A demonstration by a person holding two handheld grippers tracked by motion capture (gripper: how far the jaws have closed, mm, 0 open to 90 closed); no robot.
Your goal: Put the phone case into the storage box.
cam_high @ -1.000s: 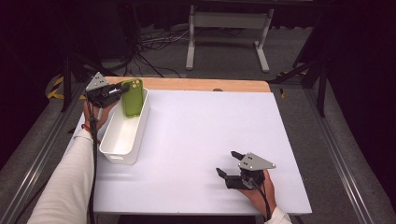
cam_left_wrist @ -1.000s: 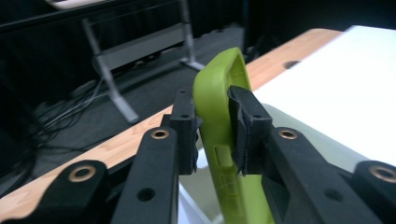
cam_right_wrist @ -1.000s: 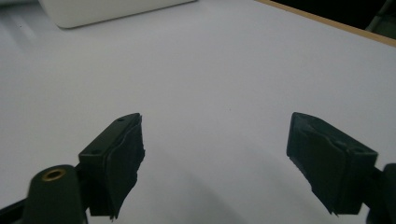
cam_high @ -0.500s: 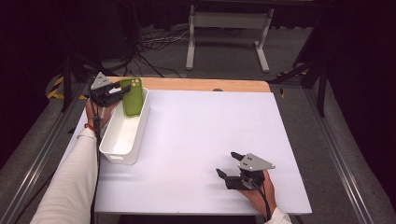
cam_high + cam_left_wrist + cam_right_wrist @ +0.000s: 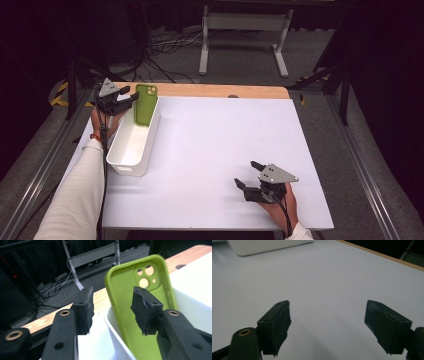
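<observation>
A green phone case (image 5: 146,102) stands upright at the far end of a white bin (image 5: 131,150), leaning on its far wall, camera holes at the top. My left gripper (image 5: 131,95) is just left of it, open. In the left gripper view the case (image 5: 125,290) rises from the bin (image 5: 115,335), its near edge between the spread pads of the left gripper (image 5: 113,310) without touching them; these jaws have just been opening. My right gripper (image 5: 246,173) rests open at the table's near right, and in its own view the right gripper (image 5: 327,320) has nothing between its pads.
The white table top (image 5: 215,145) has a wooden strip (image 5: 220,90) along its far edge. A metal stand (image 5: 245,22) and cables (image 5: 165,47) sit on the floor beyond. Rails run down both sides of the table.
The left gripper's jaws have spread apart and let go of the green phone case, which stays leaning in the bin. The right gripper has not moved.
</observation>
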